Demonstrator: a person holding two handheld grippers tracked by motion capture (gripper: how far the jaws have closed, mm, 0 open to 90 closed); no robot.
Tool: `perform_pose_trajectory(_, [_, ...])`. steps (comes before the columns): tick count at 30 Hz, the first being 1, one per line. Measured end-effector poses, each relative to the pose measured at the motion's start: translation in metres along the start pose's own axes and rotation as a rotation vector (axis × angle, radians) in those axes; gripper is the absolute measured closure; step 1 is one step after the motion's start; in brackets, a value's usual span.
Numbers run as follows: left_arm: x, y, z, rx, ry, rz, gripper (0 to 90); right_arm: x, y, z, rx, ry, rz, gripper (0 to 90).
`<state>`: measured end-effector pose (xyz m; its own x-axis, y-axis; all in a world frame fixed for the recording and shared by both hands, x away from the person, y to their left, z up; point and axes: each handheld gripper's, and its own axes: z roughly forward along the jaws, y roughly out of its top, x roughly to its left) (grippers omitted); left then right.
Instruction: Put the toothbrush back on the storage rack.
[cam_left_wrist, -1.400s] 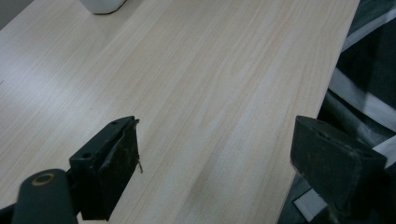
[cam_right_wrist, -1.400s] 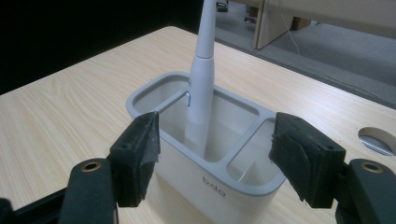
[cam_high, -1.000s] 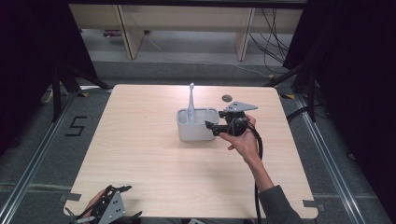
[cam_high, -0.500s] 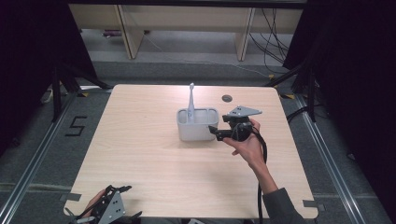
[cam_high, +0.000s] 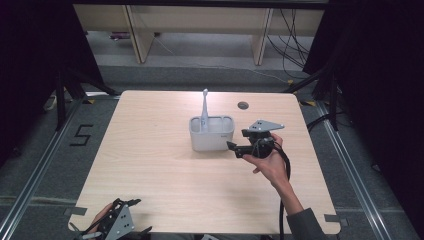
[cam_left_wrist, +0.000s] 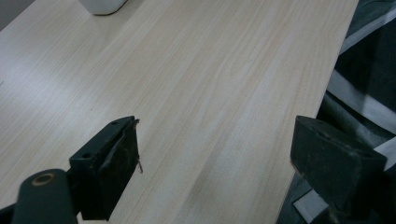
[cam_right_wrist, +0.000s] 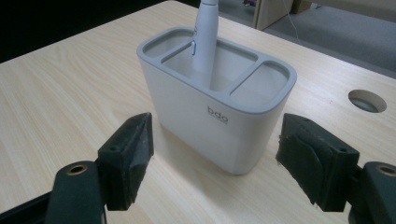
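The right gripper (cam_high: 234, 149) has backed off the white holder (cam_high: 211, 134) mid-table — jaws just opened, nothing between them — so the toothbrush (cam_high: 204, 107) looks placed. The left gripper (cam_high: 131, 216) idles open.

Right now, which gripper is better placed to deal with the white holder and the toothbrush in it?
Right. The right gripper sits beside the white holder, open jaws facing it, with the toothbrush upright in its middle compartment. The left gripper is open at the near table edge, far off.
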<state>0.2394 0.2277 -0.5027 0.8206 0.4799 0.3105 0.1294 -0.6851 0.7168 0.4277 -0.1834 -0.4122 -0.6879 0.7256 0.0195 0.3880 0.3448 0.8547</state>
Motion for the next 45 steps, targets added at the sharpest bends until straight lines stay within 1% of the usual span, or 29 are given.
perform_pose_trajectory(1, [0.001, 0.0, 0.0, 0.006, 0.002, 0.006, 14.9, 0.001, -0.001, -0.001, 0.009, 0.006, 0.013, 27.4])
perform_pose_trajectory(3, [0.001, 0.0, -0.001, 0.009, 0.004, 0.01, 14.9, 0.0, -0.002, -0.002, 0.009, 0.006, 0.001, 27.3])
perform_pose_trajectory(4, [0.001, 0.0, -0.001, 0.008, 0.004, 0.009, 14.9, 0.002, -0.003, -0.003, 0.015, 0.008, 0.027, 27.3])
perform_pose_trajectory(8, [0.001, 0.0, -0.001, 0.008, 0.005, 0.011, 14.9, 0.002, -0.007, -0.006, 0.009, -0.003, -0.001, 27.2])
perform_pose_trajectory(9, [0.001, 0.0, -0.001, 0.008, 0.002, 0.007, 14.9, 0.003, -0.008, -0.007, 0.014, 0.004, 0.016, 27.2])
perform_pose_trajectory(10, [0.001, 0.0, -0.001, 0.008, 0.003, 0.007, 14.9, 0.002, -0.008, -0.008, 0.016, 0.004, -0.003, 27.2])
perform_pose_trajectory(15, [0.001, 0.0, 0.0, 0.004, 0.004, 0.005, 14.9, 0.005, -0.011, -0.011, 0.017, 0.005, 0.013, 26.8])
perform_pose_trajectory(17, [0.001, 0.0, -0.001, 0.008, 0.002, 0.008, 14.9, 0.005, -0.011, -0.012, 0.021, 0.007, -0.004, 26.5])
perform_pose_trajectory(18, [0.001, 0.0, -0.001, 0.009, 0.004, 0.01, 14.9, 0.005, -0.012, -0.012, 0.023, 0.012, 0.001, 26.2])
perform_pose_trajectory(19, [0.001, 0.0, -0.001, 0.009, 0.004, 0.008, 14.9, 0.008, -0.013, -0.013, 0.02, 0.005, 0.025, 25.7])
perform_pose_trajectory(20, [0.001, 0.0, -0.001, 0.009, 0.004, 0.008, 14.9, 0.007, -0.013, -0.013, 0.023, 0.011, 0.003, 24.9])
perform_pose_trajectory(21, [0.001, 0.0, -0.001, 0.009, 0.004, 0.008, 14.9, 0.008, -0.014, -0.014, 0.026, 0.017, 0.025, 24.1])
perform_pose_trajectory(23, [0.001, 0.0, -0.001, 0.008, 0.005, 0.009, 14.9, 0.008, -0.015, -0.013, 0.013, 0.012, 0.003, 20.6])
perform_pose_trajectory(26, [0.001, 0.0, -0.001, 0.01, 0.008, 0.011, 14.9, 0.01, -0.019, -0.015, 0.027, 0.022, 0.014, 17.4])
perform_pose_trajectory(27, [0.001, 0.0, -0.001, 0.008, 0.004, 0.01, 14.9, 0.01, -0.02, -0.015, 0.016, 0.015, -0.007, 16.8])
perform_pose_trajectory(28, [0.001, 0.0, -0.001, 0.009, 0.009, 0.014, 14.9, 0.012, -0.022, -0.016, 0.032, 0.016, 0.015, 16.5])
perform_pose_trajectory(30, [0.001, 0.0, -0.001, 0.009, 0.007, 0.013, 14.9, 0.013, -0.024, -0.018, 0.032, 0.034, 0.015, 16.4])
perform_pose_trajectory(31, [0.001, 0.0, -0.001, 0.009, 0.005, 0.012, 14.9, 0.014, -0.026, -0.018, 0.034, 0.029, 0.024, 16.4])
perform_pose_trajectory(32, [0.001, 0.0, -0.001, 0.009, 0.006, 0.013, 14.9, 0.013, -0.028, -0.018, 0.027, 0.028, -0.011, 16.5])
perform_pose_trajectory(33, [0.001, 0.0, -0.001, 0.009, 0.005, 0.013, 14.9, 0.015, -0.029, -0.02, 0.035, 0.029, 0.016, 16.5])
perform_pose_trajectory(34, [0.001, 0.0, -0.001, 0.009, 0.006, 0.011, 14.9, 0.014, -0.031, -0.021, 0.034, 0.024, -0.003, 16.6])
perform_pose_trajectory(37, [0.001, 0.0, -0.001, 0.01, 0.006, 0.011, 14.9, 0.017, -0.036, -0.023, 0.046, 0.034, 0.021, 16.8])
perform_pose_trajectory(38, [0.001, 0.0, -0.001, 0.009, 0.004, 0.011, 14.9, 0.017, -0.037, -0.024, 0.048, 0.03, 0.02, 16.8])
perform_pose_trajectory(39, [0.001, 0.0, -0.001, 0.008, 0.014, 0.011, 14.9, 0.016, -0.039, -0.023, 0.041, 0.034, 0.003, 16.9])
perform_pose_trajectory(40, [0.001, 0.0, -0.001, 0.01, 0.013, 0.011, 14.9, 0.019, -0.04, -0.025, 0.056, 0.026, 0.03, 16.9])
perform_pose_trajectory(41, [0.001, 0.0, 0.0, 0.01, 0.011, 0.005, 14.9, 0.017, -0.041, -0.025, 0.04, 0.024, 0.005, 17.1])
perform_pose_trajectory(42, [0.001, 0.0, -0.001, 0.01, 0.012, 0.012, 14.9, 0.018, -0.043, -0.025, 0.048, 0.026, 0.009, 17.1])
perform_pose_trajectory(43, [0.001, 0.0, -0.001, 0.009, 0.013, 0.01, 14.9, 0.017, -0.044, -0.025, 0.041, 0.022, -0.011, 17.2])
perform_pose_trajectory(45, [0.001, 0.0, -0.001, 0.009, 0.013, 0.01, 14.9, 0.019, -0.046, -0.027, 0.056, 0.025, 0.007, 17.2])
